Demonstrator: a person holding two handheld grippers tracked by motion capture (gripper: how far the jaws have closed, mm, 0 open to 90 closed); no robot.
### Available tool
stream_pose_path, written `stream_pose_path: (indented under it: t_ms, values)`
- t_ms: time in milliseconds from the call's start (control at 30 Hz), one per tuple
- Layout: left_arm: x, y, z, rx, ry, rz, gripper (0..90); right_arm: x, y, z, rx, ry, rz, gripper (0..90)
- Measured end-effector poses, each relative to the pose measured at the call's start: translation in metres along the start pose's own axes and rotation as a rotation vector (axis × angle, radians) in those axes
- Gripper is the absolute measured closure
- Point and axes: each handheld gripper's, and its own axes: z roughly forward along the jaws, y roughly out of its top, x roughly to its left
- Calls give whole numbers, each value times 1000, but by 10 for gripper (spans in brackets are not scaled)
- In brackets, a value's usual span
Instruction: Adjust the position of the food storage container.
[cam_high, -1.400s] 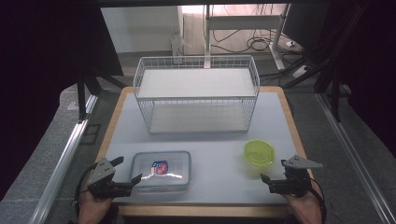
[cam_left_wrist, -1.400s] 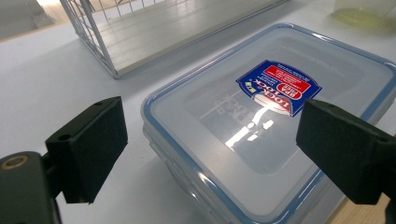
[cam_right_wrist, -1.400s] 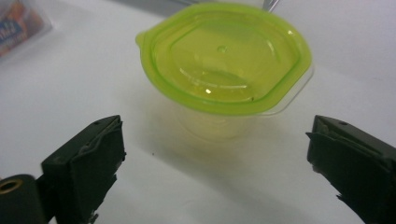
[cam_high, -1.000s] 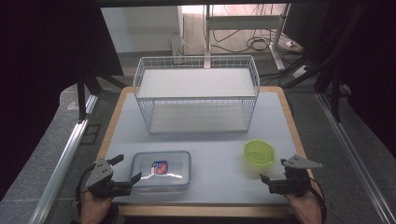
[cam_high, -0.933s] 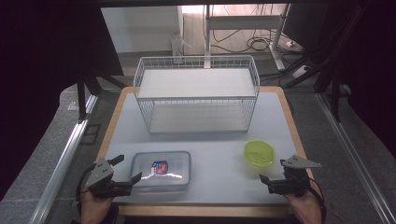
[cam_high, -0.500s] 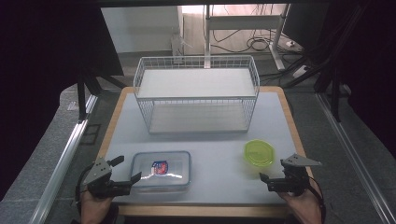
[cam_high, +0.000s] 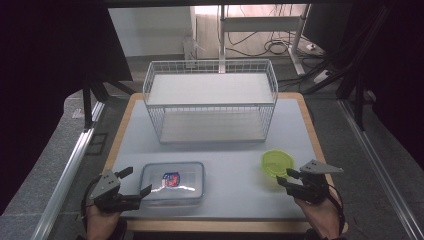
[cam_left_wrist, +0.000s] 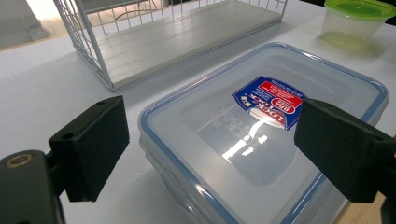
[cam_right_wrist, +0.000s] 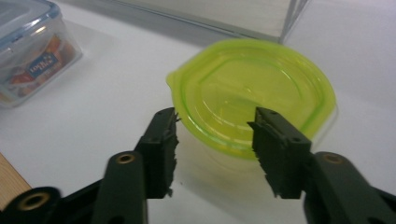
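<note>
Green-lidded tub (cam_right_wrist: 252, 93) sits near the table's (cam_high: 230, 150) front right edge, and I have the right gripper (cam_right_wrist: 215, 149), jaws just closing, ahead of it unpressed, so it could skid off, while my left gripper (cam_left_wrist: 210, 154) gapes around the clear box (cam_left_wrist: 261, 135).

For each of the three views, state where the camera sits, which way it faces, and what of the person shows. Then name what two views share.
High view: above the near table edge, facing forward and down on the rack; both hands hold the left gripper and right gripper.
Left gripper view: on that gripper, facing the box between its wide jaws.
Right gripper view: on that gripper, facing the green tub; its jaws have just been closing around the tub.
Shared: both gripper views show box and tub.
</note>
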Motion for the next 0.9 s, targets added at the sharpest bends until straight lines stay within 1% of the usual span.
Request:
stream_pose_path:
  t_ms: [33,67,100,233,300,433,467,500,567,733,833,900]
  values:
    - [0,0,0,1,-1,0,101,1,2,1,0,17,0,606]
    - [0,0,0,1,-1,0,101,1,2,1,0,17,0,606]
    - [0,0,1,3,-1,1,100,2,8,5,5,36,-4,655]
    - [-1,0,1,6,-3,7,100,3,19,19,30,45,-38,734]
    - [-1,0,2,7,-2,10,100,4,25,26,31,49,-51,773]
    - [-1,-1,2,12,-3,13,99,7,35,39,35,56,-70,849]
    - [-1,-1,2,12,-3,13,99,7,35,39,35,56,-70,849]
    - [-2,-1,3,12,-4,14,99,9,40,47,41,63,-69,882]
    - [-2,-1,3,12,-5,15,99,12,43,52,47,72,-75,899]
    - [-2,-1,3,13,-4,16,99,19,48,67,73,86,-98,900]
    - [-2,-1,3,14,-4,18,99,22,49,77,99,99,-111,900]
    - [-2,-1,3,14,-4,18,100,22,47,81,115,95,-123,900]
